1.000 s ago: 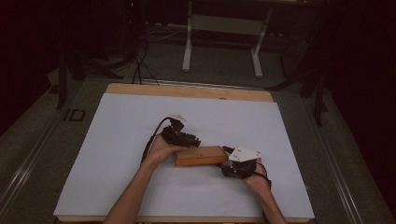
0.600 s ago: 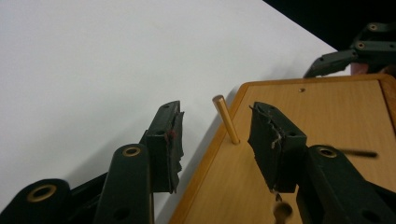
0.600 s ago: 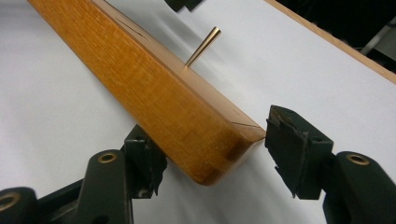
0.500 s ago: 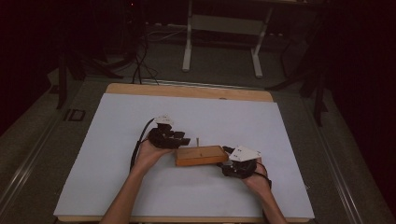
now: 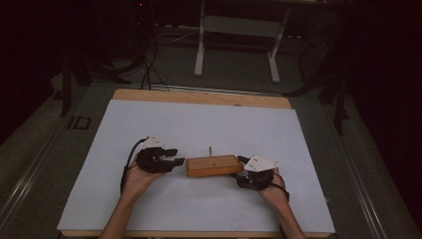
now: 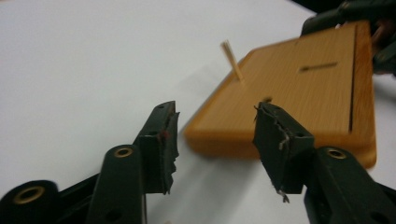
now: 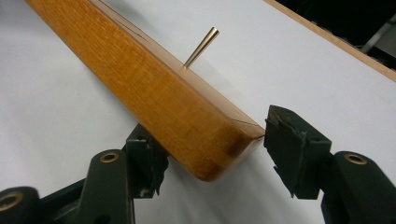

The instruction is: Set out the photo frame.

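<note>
Lying flat near the middle of the white table sheet (image 5: 209,124), the wooden block (image 5: 211,165) is a thick, rigid slab with a thin peg (image 5: 210,150) standing upright from its top and a narrow slot cut in the face. It looks solid and fairly weighty for its size, with smooth finished sides that could slip under a light pinch; the peg looks slender and is probably the fragile part, best left alone. The short ends seem the safest places to take hold. The right gripper (image 7: 212,154) has its jaws spread around one end corner, the edge sitting between them, though I cannot tell whether they touch it. The left gripper (image 6: 215,140) is spread open just beside the opposite end, apart from the wood.
</note>
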The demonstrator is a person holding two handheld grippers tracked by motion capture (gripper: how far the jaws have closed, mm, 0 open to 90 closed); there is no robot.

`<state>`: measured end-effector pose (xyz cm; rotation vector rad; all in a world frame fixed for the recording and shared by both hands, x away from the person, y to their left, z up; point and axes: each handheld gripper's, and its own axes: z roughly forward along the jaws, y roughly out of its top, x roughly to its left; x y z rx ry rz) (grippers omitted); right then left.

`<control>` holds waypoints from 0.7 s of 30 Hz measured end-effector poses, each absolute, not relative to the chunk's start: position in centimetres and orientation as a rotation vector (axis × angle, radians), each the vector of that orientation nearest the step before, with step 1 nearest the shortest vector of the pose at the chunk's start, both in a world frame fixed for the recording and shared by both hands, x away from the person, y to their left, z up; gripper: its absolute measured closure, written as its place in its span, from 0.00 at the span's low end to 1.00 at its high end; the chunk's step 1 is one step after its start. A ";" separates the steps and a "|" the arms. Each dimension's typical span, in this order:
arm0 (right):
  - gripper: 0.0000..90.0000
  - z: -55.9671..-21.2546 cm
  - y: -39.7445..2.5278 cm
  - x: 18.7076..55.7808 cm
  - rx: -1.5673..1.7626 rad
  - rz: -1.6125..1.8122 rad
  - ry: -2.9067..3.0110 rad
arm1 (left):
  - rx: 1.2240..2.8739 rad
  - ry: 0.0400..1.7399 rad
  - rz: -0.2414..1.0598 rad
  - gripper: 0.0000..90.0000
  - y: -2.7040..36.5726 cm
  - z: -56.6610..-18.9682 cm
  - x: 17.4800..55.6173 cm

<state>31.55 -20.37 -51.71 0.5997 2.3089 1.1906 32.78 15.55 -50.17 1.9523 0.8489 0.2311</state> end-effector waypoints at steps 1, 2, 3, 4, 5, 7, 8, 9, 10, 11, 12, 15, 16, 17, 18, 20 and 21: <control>0.45 -51.7 -20.4 31.5 0.598 1.185 2.309 | 1.951 0.850 0.234 0.54 15.7 -50.2 32.6; 0.45 -51.7 -20.4 31.5 0.597 1.184 2.310 | 1.956 0.856 0.247 0.52 15.8 -50.3 32.3; 0.45 -51.7 -20.4 31.5 0.599 1.186 2.310 | 1.981 0.875 0.284 0.51 15.9 -50.5 31.7; 0.45 -51.7 -20.4 31.5 0.599 1.186 2.310 | 1.981 0.875 0.284 0.50 15.9 -50.5 31.7; 0.46 -51.6 -20.4 31.6 0.599 1.188 2.310 | 2.006 0.881 0.297 0.49 16.1 -50.8 31.2; 0.46 -51.6 -20.4 31.6 0.599 1.192 2.310 | 2.015 0.876 0.279 0.48 16.1 -51.1 30.9; 0.46 -51.6 -20.4 31.6 0.598 1.191 2.310 | 2.015 0.876 0.279 0.47 16.1 -51.1 30.9; 0.46 -51.6 -20.4 31.6 0.599 1.191 2.310 | 2.033 0.865 0.247 0.45 16.1 -51.5 30.8; 0.46 -51.6 -20.4 31.6 0.599 1.191 2.310 | 2.033 0.865 0.247 0.45 16.1 -51.5 30.8; 0.46 -51.6 -20.4 31.6 0.601 1.188 2.311 | 2.035 0.861 0.235 0.44 16.1 -51.7 30.7; 0.46 -51.6 -20.4 31.6 0.602 1.188 2.311 | 2.035 0.861 0.235 0.44 16.1 -51.7 30.7; 0.46 -51.6 -20.4 31.6 0.605 1.192 2.310 | 2.037 0.837 0.237 0.43 15.9 -51.9 30.6; 0.46 -51.6 -20.4 31.6 0.608 1.194 2.309 | 2.036 0.829 0.243 0.43 15.8 -52.0 30.6; 0.46 -51.6 -20.4 31.6 0.607 1.196 2.308 | 2.033 0.826 0.241 0.43 15.7 -52.1 30.6; 0.46 -51.6 -20.4 31.6 0.608 1.194 2.308 | 2.033 0.826 0.241 0.43 15.7 -52.1 30.6; 0.46 -51.6 -20.4 31.7 0.606 1.194 2.307 | 2.041 0.827 0.233 0.41 15.2 -52.5 30.7; 0.46 -51.6 -20.5 31.7 0.607 1.191 2.308 | 2.067 0.808 0.244 0.40 14.5 -52.7 30.6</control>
